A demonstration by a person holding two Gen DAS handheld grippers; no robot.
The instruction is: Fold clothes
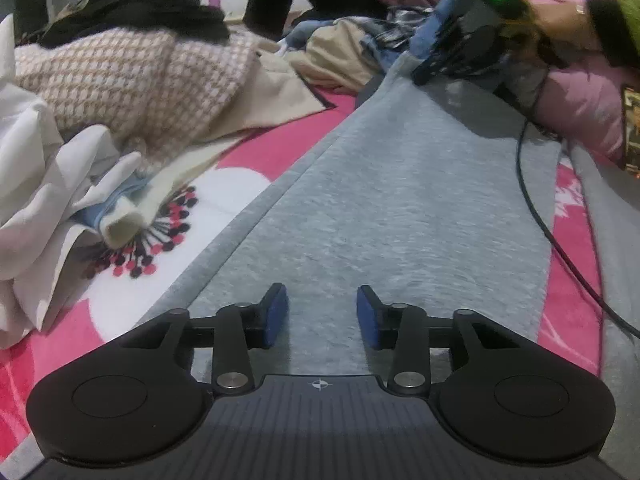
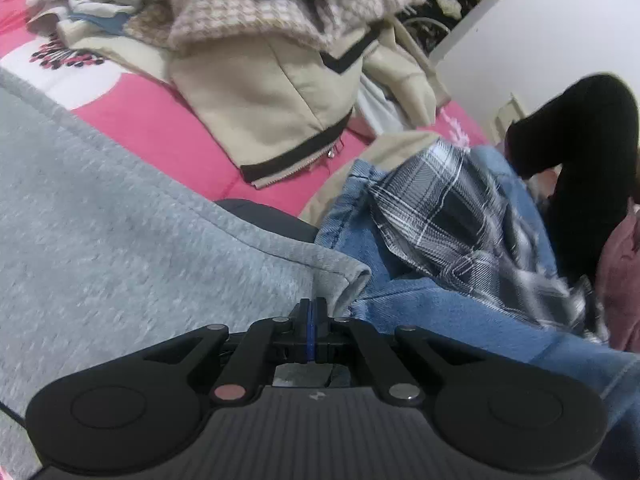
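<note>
Grey garment (image 1: 400,200) lying stretched across bedspread (image 1: 240,152); right gripper (image 2: 314,316) pinching its far hem (tensioning, likely), left gripper (image 1: 322,316) hovering, fingers apart.

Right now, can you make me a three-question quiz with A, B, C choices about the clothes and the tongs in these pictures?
1. Where does the plaid shirt lie?
A) on the blue jeans
B) under the grey garment
C) on the floor

2. What colour are the pads of the left tongs?
A) red
B) blue
C) yellow

3. How do the right tongs stand?
A) wide open
B) out of view
C) shut at the grey garment's corner

Answers:
1 A, the plaid cloth rests on top of the denim.
2 B, both pads show blue, spread apart over the grey cloth.
3 C, the pads meet with no gap beside the grey hem; whether cloth is pinched cannot be told.
</note>
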